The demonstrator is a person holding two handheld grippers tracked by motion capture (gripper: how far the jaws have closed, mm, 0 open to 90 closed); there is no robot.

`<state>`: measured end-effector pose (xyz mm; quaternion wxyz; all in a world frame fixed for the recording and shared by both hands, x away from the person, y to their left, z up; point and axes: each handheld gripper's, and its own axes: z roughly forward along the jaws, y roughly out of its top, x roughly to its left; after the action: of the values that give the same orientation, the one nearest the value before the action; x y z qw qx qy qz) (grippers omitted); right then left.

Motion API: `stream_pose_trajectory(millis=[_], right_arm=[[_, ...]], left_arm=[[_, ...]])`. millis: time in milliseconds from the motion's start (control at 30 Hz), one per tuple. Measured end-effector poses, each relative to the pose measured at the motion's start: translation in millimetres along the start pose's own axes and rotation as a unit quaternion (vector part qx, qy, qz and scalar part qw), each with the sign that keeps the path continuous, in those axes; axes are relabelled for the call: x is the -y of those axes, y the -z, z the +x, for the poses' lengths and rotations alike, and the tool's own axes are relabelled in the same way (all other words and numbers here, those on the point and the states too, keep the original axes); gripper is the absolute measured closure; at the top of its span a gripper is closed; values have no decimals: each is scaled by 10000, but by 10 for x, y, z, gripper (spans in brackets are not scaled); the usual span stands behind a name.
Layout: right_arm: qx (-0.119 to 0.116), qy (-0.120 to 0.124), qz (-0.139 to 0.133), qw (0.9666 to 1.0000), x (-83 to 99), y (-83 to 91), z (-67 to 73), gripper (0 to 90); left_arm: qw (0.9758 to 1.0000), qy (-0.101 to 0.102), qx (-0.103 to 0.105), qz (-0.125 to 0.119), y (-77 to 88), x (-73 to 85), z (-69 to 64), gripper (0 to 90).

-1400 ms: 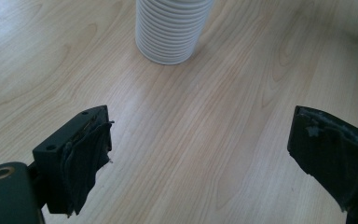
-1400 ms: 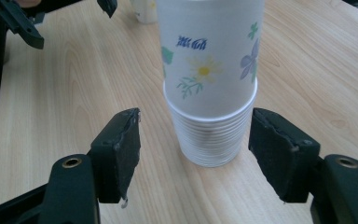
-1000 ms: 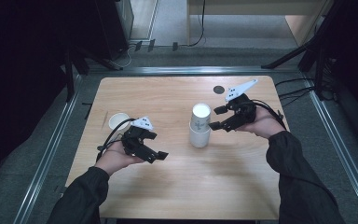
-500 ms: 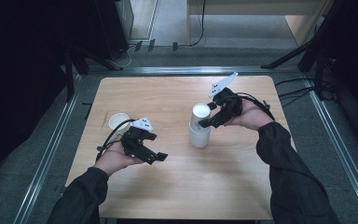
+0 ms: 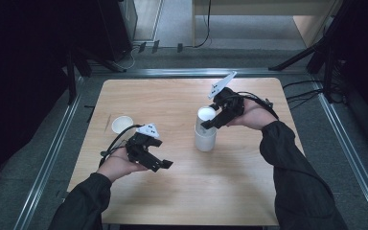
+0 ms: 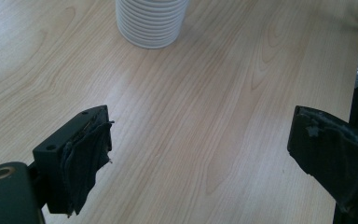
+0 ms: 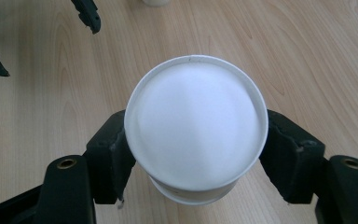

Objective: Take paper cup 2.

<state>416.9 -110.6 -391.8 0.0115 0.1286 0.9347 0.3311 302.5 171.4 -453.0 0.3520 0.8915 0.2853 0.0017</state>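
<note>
A: We have the right gripper (image 5: 210, 121) closing on the top cup (image 7: 196, 123) of the stack of white paper cups (image 5: 205, 134), which stands a little right of the middle of the table (image 5: 172, 100). In the right gripper view its jaws have just been closing, and the pads now sit against both sides of that cup just under its rim.

B: Agreed, the cup is between them and pressed. We judge it to be very light and thin-walled, so it should dent if we squeeze hard, and nested cups tend to cling to one another. Taking hold just below the rolled rim looks right to us, since the rim stiffens the wall there.

A: What about the left gripper (image 5: 162, 164)?

B: It hangs over bare wood nearer to us and to the left, jaws spread wide with nothing between them. In the left gripper view the ribbed foot of the stack (image 6: 152, 22) lies ahead of it, well apart.

A: The look of the thing: plain white, round, smooth inside, and lower down the stacked rims make fine horizontal ridges. It stands upright.

B: There is also a single cup (image 5: 121, 124) standing open side up near the left edge, just beyond the left hand (image 5: 120, 163).

A: If the cups stick, we think the free gripper may need to steady the stack low down, where the many layers make it stiffer.
</note>
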Motion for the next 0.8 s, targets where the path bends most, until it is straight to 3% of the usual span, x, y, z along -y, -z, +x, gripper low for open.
stream_pose_trajectory(millis=[800], right_arm=[[113, 52, 55, 9999, -126, 175, 49, 337]], left_arm=[[10000, -64, 11, 14, -3, -1, -17, 63]])
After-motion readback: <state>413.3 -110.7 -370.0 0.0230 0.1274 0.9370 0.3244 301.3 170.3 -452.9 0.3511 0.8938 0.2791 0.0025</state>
